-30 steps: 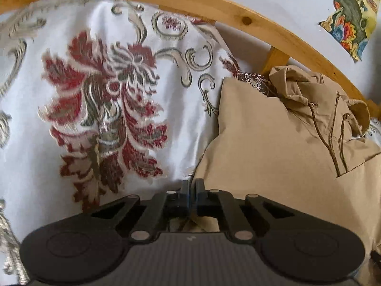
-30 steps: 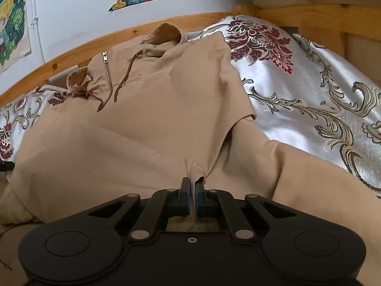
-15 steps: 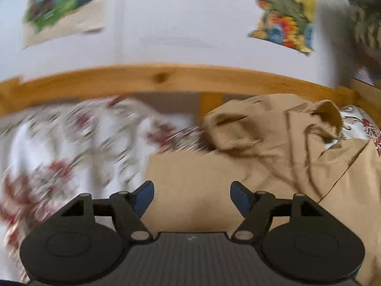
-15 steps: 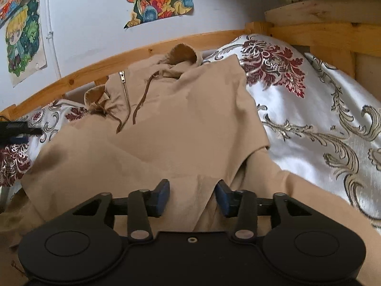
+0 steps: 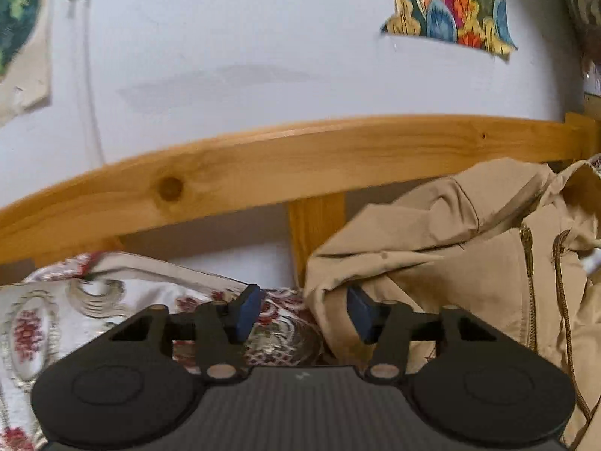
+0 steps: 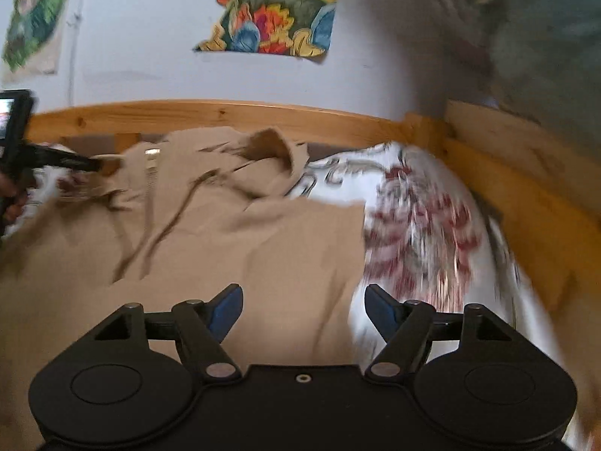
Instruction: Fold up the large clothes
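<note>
A tan hooded jacket (image 5: 469,263) (image 6: 225,233) with a zipper and drawstrings lies spread on the bed, hood toward the wooden rail. My left gripper (image 5: 304,314) hovers at the jacket's left shoulder. Its jaws are closing, with the bunched cloth edge just inside the right pad (image 5: 360,315) but not pinched. That gripper (image 6: 56,158) also shows at the left of the right wrist view, held by a hand (image 6: 11,203). My right gripper (image 6: 304,308) hangs over the jacket's right side. Its jaws are opening, and the cloth lies below them, unheld.
A white satin bedspread (image 5: 75,319) (image 6: 420,233) with red flowers covers the bed. A wooden bed rail (image 5: 300,158) (image 6: 225,116) runs along the white wall behind the hood, and another board (image 6: 507,173) closes the right side. Colourful posters (image 5: 450,7) (image 6: 270,11) hang above.
Both grippers were shut on jacket cloth, then let go, rose and moved toward the hood end. The left jaws are narrower than half a second ago. The right jaws are wider.
</note>
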